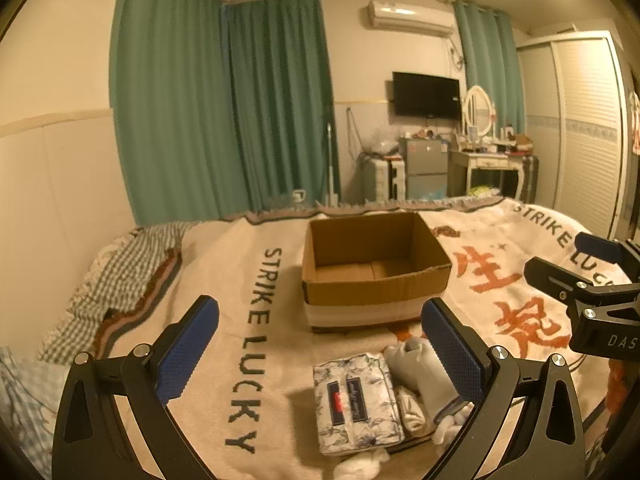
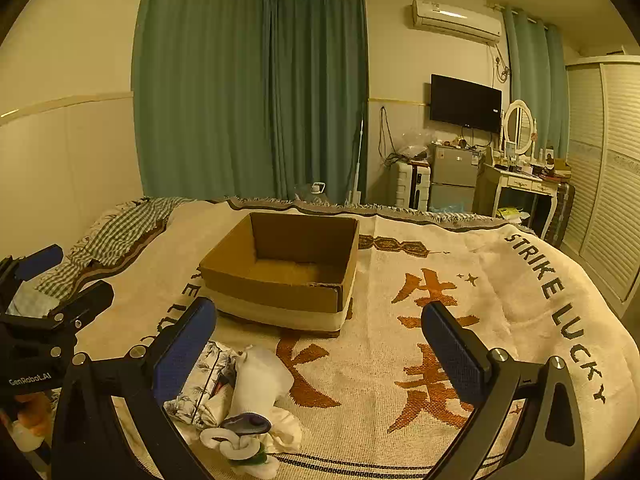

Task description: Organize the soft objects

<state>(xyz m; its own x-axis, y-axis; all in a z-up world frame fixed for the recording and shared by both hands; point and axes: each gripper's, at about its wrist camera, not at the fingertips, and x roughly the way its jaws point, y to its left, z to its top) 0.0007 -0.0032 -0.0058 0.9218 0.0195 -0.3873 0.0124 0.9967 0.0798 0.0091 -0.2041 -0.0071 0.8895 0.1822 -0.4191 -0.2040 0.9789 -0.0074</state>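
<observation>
Socks [image 2: 256, 384], white and rolled, lie with a floral tissue pack [image 1: 356, 402] on the blanket [image 2: 500, 320] before an open box [image 1: 372, 264]. Left gripper [image 1: 320, 354] and right gripper [image 2: 320, 354] both gape, holding nothing.

box [image 1: 372, 280]: brown | blanket [image 1: 276, 360]: cream, orange characters | pouch [image 1: 356, 404]: white-blue floral | curtains [image 1: 224, 104]: teal | pads [image 2: 182, 354]: blue

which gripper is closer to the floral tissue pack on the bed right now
Left. The left gripper hangs open almost directly over the floral tissue pack; the right gripper is open off to the pack's right, over the blanket.
</observation>
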